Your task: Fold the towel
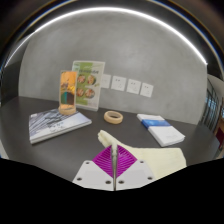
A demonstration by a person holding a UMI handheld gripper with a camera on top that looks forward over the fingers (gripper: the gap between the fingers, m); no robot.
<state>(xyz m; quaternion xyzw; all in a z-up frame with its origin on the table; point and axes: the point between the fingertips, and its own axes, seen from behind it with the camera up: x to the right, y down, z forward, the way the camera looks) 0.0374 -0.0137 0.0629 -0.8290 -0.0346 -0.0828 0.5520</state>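
— Towel (152, 157): where is it?

— It lies cream-coloured on the dark table (60, 150), just ahead of my fingers and a little to the right of them, with one pale corner tucked in between my pads.

— And your gripper (116, 172)?

— My two fingers (100, 172) are drawn close together, purple pads almost face to face, pinching that thin corner of cloth between them.

— What else is on the table?

— Beyond my fingers a roll of tape (114, 117) lies flat. Left of it a magazine (58, 122) rests near a yellow-and-orange carton (67, 88), which stands upright against the wall. To the right sits a blue-and-white box (159, 128), just beyond the towel. A leaflet (86, 84) leans behind the carton.
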